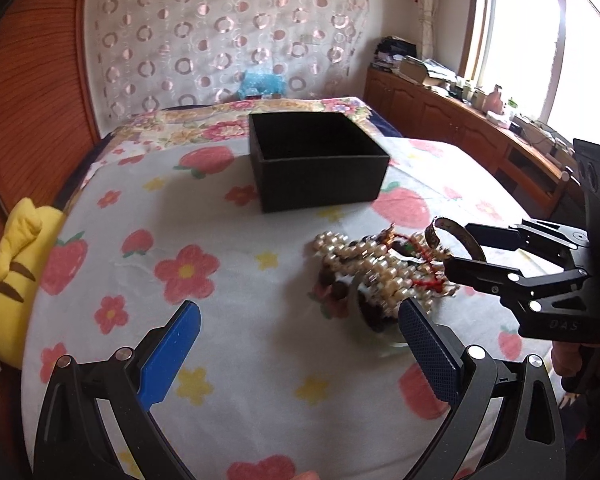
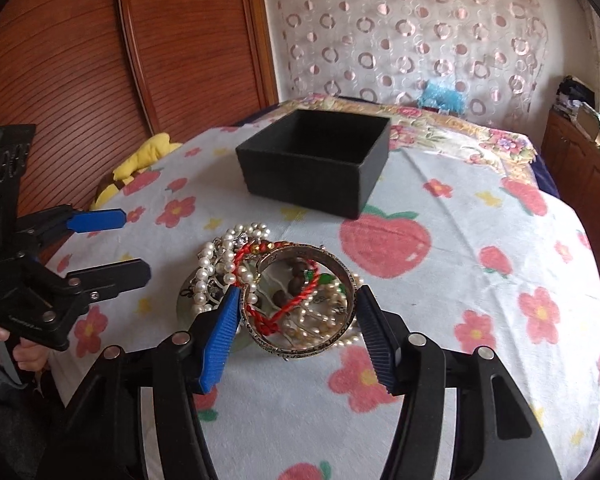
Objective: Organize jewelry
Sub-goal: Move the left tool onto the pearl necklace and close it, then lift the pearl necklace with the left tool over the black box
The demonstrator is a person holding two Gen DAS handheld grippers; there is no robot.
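Right claw (image 2: 296, 334) pinches bangle (image 2: 300, 300) above jewelry heap (image 2: 228, 264); left claw (image 1: 300, 344) spread.

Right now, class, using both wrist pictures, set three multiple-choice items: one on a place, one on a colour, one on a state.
1. Where does the open square black box stand, relative to the tangled pile of pearl strands and bracelets?
A. Beyond the pile, on the flowered bedspread
B. Under the pile
C. On the wooden cabinet

2. What colour is the knotted cord bracelet lying in the pile?
A. Yellow
B. Red
C. White

3. What is the state of the left claw?
A. Shut on pearls
B. Inside the box
C. Open, holding nothing

Answers:
1 A, the box sits farther from both cameras, apart from the pile.
2 B, the cord shows bright red against the pearls.
3 C, its fingers stand wide apart with nothing between them.
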